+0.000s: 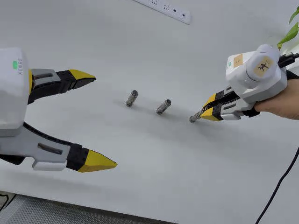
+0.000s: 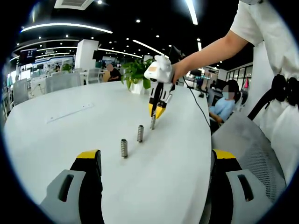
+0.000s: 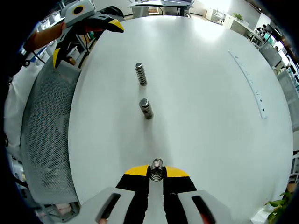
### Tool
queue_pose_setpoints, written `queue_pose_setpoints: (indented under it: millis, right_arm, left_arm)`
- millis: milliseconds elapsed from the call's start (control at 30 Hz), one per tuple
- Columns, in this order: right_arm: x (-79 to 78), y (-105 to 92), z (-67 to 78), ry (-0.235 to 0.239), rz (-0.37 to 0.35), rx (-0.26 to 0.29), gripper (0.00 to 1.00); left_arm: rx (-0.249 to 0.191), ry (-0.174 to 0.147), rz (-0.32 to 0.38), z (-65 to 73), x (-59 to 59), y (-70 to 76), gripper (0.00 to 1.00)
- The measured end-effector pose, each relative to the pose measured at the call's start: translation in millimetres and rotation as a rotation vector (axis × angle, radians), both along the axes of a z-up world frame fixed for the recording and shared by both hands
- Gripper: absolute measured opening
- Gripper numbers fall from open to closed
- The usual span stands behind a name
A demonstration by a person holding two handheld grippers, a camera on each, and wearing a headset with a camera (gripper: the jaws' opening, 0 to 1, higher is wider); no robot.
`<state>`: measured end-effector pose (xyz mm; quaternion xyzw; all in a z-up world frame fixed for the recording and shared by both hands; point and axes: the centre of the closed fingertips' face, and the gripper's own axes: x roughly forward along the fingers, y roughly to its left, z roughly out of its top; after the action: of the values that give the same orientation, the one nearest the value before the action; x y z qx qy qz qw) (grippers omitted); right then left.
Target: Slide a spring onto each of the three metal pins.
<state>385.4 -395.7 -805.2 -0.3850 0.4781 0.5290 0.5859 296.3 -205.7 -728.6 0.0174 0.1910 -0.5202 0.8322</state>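
Two upright pins stand on the white table (image 1: 154, 172), each wearing a spring: the left one (image 1: 132, 98) (image 2: 124, 148) (image 3: 140, 73) and the middle one (image 1: 163, 106) (image 2: 140, 133) (image 3: 146, 108). To their right, my right gripper (image 1: 205, 113) (image 2: 156, 112) (image 3: 156, 171) is shut on a third spring (image 1: 198, 114) (image 2: 153, 122) (image 3: 156, 169), whose lower end touches the tabletop. Whether a pin is inside it is hidden. My left gripper (image 1: 93, 119) (image 2: 156, 158) (image 3: 88, 23) hangs open and empty, well short of the pins.
A white power strip (image 1: 168, 9) (image 3: 247, 79) lies at the table's far side. A potted plant (image 1: 290, 30) (image 2: 135, 74) stands beyond the right gripper. A black cable (image 1: 280, 182) trails off the near right. A grey mesh surface (image 3: 46, 140) borders the table's edge.
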Motion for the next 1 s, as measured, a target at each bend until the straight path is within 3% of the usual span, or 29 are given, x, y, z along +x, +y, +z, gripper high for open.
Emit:
queue_pose_setpoints:
  millis: [300, 1000]
  right_arm:
    - [3.6, -1.1, -10.6, 0.01, -0.007, -0.003, 0.07]
    - [-1.7, 0.4, -18.4, 0.024, -0.025, 0.001, 0.08]
  left_arm:
    - [-0.001, 0.005, 0.001, -0.7, -0.2, -0.1, 0.96]
    - [-0.001, 0.011, 0.004, -1.7, -0.1, 0.0, 0.95]
